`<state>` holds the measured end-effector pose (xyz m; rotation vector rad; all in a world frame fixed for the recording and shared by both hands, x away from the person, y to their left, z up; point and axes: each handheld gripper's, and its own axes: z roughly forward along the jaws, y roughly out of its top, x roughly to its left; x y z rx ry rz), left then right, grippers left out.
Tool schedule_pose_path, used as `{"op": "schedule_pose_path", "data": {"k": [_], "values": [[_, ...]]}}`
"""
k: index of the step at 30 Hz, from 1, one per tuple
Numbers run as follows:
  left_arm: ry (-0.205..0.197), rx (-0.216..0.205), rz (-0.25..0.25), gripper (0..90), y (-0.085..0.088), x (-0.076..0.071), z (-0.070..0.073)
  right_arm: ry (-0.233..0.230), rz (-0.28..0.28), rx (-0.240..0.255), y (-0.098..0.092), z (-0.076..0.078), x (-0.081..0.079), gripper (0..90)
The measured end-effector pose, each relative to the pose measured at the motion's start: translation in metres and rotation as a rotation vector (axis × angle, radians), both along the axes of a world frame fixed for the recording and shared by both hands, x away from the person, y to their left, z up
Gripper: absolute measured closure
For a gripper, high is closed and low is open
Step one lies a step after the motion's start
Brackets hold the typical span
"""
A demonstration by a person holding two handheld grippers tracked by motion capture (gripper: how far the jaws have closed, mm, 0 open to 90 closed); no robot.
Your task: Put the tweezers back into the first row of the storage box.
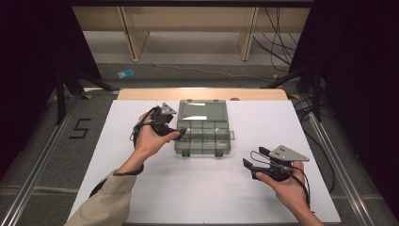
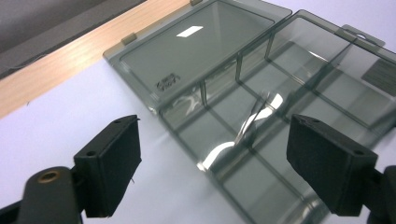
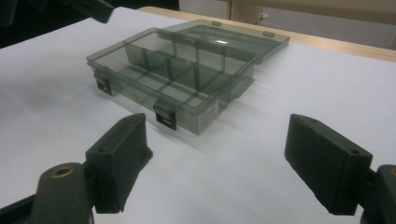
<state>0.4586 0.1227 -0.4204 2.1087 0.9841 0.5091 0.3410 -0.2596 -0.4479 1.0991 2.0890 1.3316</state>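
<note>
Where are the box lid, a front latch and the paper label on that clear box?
lid (image 1: 202, 110), high view, middle of the open flat panel
latch (image 3: 165, 117), right gripper view, dark clip on the near wall
label (image 3: 208, 115), right gripper view, white sticker on the side wall

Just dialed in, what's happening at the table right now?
A person holds a gripper in each hand over a white table. A smoky clear organizer box lies in the middle with its lid flipped fully open and flat; its compartments look empty. The left gripper sits at the box's left edge, jaws open, nothing between them. The right gripper waits apart from the box, open, holding nothing.
</note>
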Motion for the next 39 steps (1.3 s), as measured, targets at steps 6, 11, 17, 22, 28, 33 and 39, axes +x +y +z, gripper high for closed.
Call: {"op": "schedule_pose_path", "data": {"k": [6,11,17,22,28,33,39], "values": [[-0.006,-0.085,0.028,15.3,0.022,-0.029,-0.008,-0.022,-0.002,0.012,0.0,-0.001,0.002,22.0],[-0.009,-0.137,0.048,10.5,0.039,-0.051,-0.012,-0.022,-0.006,0.013,0.0,-0.001,0.002,22.0],[-0.019,-0.157,0.09,2.0,0.052,-0.081,-0.022,0.002,-0.007,0.021,0.001,0.0,0.003,22.0],[-0.032,-0.152,0.109,0.0,0.059,-0.099,-0.023,0.01,-0.019,-0.001,-0.001,0.002,0.003,22.0],[-0.035,-0.17,0.103,0.0,0.06,-0.107,-0.024,0.004,-0.023,-0.004,-0.001,0.002,0.003,22.1],[-0.036,-0.154,0.093,0.0,0.061,-0.107,-0.023,0.002,-0.02,-0.006,-0.001,0.002,0.003,22.0],[-0.028,-0.173,0.111,0.0,0.061,-0.107,-0.026,-0.013,-0.016,0.016,0.001,0.001,0.005,22.0]]}}
